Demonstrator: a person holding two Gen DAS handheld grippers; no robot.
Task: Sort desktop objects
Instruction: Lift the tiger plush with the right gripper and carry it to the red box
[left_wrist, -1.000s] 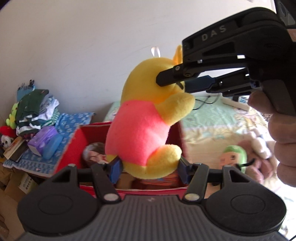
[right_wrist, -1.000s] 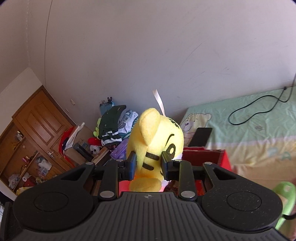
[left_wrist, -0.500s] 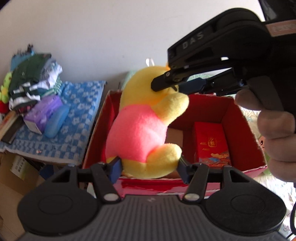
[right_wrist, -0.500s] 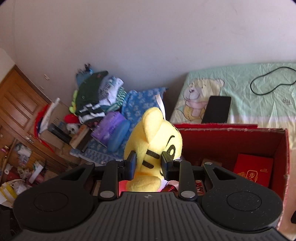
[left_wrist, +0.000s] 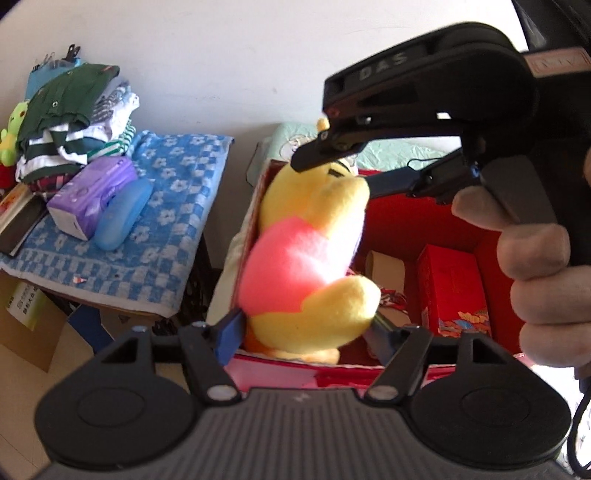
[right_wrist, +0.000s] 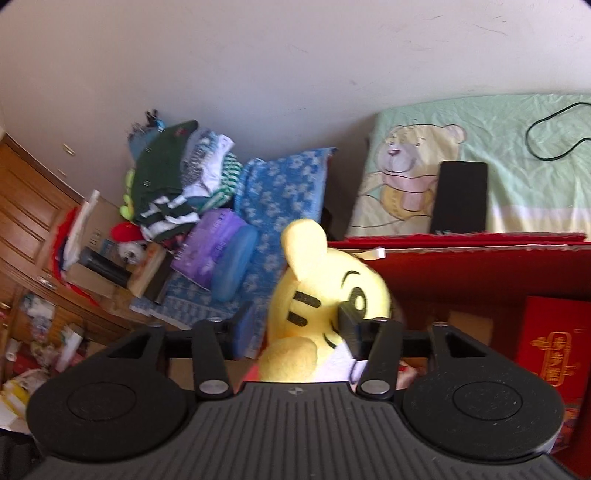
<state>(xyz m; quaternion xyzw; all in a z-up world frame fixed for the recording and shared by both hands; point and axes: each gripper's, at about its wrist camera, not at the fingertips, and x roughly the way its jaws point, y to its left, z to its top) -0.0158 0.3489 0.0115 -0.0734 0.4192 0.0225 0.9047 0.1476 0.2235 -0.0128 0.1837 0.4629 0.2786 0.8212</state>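
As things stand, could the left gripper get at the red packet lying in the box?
Probably not yet. The yellow plush bear sits between the opening jaws of the left gripper, at the left end of the red box. The red packet lies unobstructed to the right, so once the bear drops, the way looks free.

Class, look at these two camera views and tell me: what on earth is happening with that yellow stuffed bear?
A person holds a gripper in each hand and is letting a yellow plush bear in a pink top go over an open red box. The left gripper is at the bear's lower body, the right gripper at its head; both sets of jaws are opening with the bear between them. A red packet already lies in the box. Beside it, a purple tissue pack sits on a blue checked cloth.
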